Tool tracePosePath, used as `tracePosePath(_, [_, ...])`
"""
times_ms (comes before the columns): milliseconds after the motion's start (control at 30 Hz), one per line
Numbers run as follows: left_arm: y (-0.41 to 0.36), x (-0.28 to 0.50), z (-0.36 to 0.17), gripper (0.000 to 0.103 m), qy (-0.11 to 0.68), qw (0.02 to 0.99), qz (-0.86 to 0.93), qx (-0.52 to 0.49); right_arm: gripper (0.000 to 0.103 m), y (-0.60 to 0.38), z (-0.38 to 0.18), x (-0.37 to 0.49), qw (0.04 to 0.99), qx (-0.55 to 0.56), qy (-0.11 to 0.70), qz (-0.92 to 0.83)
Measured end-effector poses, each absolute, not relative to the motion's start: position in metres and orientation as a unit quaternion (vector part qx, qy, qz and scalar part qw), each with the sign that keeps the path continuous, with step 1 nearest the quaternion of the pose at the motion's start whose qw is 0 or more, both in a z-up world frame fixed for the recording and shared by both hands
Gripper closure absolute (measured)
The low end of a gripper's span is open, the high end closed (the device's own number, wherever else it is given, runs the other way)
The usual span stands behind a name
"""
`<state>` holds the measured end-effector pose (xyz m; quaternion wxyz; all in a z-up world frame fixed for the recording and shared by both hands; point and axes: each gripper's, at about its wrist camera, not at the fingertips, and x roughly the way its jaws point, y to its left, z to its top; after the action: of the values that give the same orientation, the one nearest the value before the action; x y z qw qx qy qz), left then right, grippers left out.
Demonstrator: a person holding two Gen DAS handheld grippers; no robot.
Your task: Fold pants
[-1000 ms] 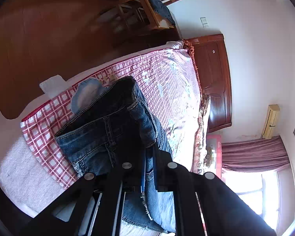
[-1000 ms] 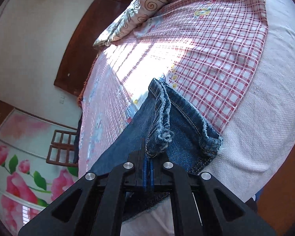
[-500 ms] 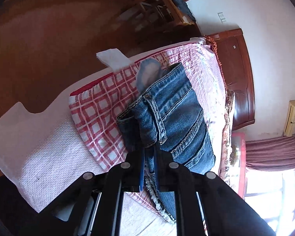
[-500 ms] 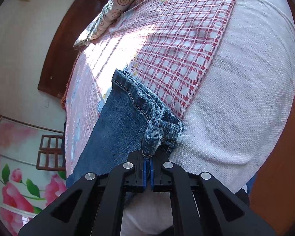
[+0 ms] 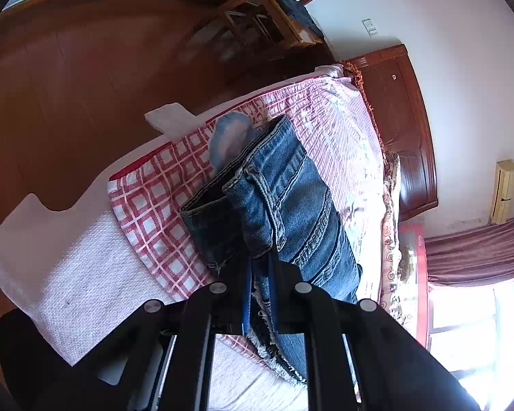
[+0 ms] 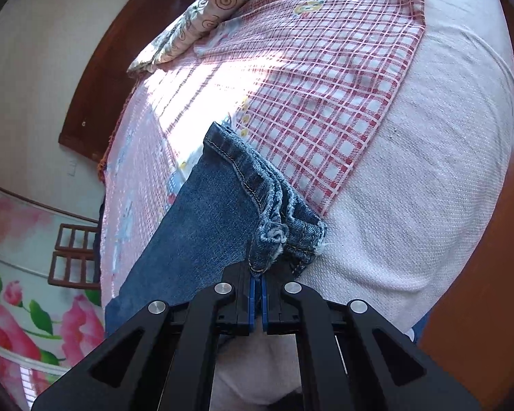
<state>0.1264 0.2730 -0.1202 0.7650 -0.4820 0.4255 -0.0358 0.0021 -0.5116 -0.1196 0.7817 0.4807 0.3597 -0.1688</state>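
Observation:
The blue denim pants (image 5: pixel 287 212) lie folded on a bed with a red-and-white checked sheet (image 5: pixel 154 205). My left gripper (image 5: pixel 259 267) is shut on the waistband end of the pants, with frayed hem layers below it. My right gripper (image 6: pixel 257 275) is shut on the bunched hem ends of the pants (image 6: pixel 215 226), held just above the white blanket (image 6: pixel 411 188). A pale blue pocket lining (image 5: pixel 227 137) sticks out past the waistband.
A floral pillow (image 6: pixel 202 17) lies at the head of the bed by the dark wooden headboard (image 5: pixel 404 130). A wooden chair (image 5: pixel 274 10) stands beyond the bed on the brown floor. A curtain and bright window (image 5: pixel 476 325) are on the right.
Both grippers have swung the held pants over the bed, so the denim now lies doubled over itself. The hem end has settled lower towards the white blanket. Both grips stay shut.

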Motion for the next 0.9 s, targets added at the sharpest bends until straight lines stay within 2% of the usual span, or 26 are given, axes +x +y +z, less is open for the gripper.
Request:
tracePosePath(167, [0.278,0.123,-0.139,0.089,0.436,0.746,-0.014,-0.503,0.102,-0.514,-0.126,0.003,0.771,0.491,0.366,-0.176])
tracePosePath(200, [0.279,0.122,-0.137,0.088,0.436,0.744,-0.012,-0.506,0.097,-0.515,-0.124,0.002,0.762,0.501,0.371,-0.178])
tracePosePath(233, [0.28,0.119,-0.132,0.073,0.441,0.746,0.003,-0.5,0.087,-0.515,-0.12,-0.001,0.751,0.507,0.379,-0.19])
tracePosePath(267, [0.282,0.115,-0.125,0.049,0.441,0.754,0.029,-0.485,0.081,-0.513,-0.113,-0.006,0.745,0.507,0.381,-0.205])
tracePosePath(300, [0.285,0.108,-0.116,0.047,0.426,0.77,0.047,-0.472,0.07,-0.51,-0.103,-0.013,0.745,0.503,0.375,-0.227])
tracePosePath(367, [0.286,0.096,-0.093,0.046,0.399,0.805,0.066,-0.434,0.07,-0.497,-0.084,-0.02,0.764,0.498,0.346,-0.221])
tracePosePath(433, [0.275,0.092,-0.07,0.04,0.375,0.835,0.055,-0.399,0.07,-0.475,-0.067,-0.006,0.79,0.475,0.343,-0.183])
tracePosePath(633, [0.175,0.146,-0.025,0.034,0.357,0.859,-0.179,-0.321,0.07,-0.354,-0.048,0.128,0.79,0.496,0.347,0.097])
tracePosePath(733, [0.142,0.182,-0.025,0.034,0.346,0.858,-0.21,-0.316,0.07,-0.279,-0.057,0.201,0.741,0.536,0.352,0.201])
tracePosePath(900, [0.129,0.231,-0.064,0.034,0.368,0.842,-0.158,-0.361,0.07,-0.169,-0.094,0.276,0.668,0.567,0.401,0.268])
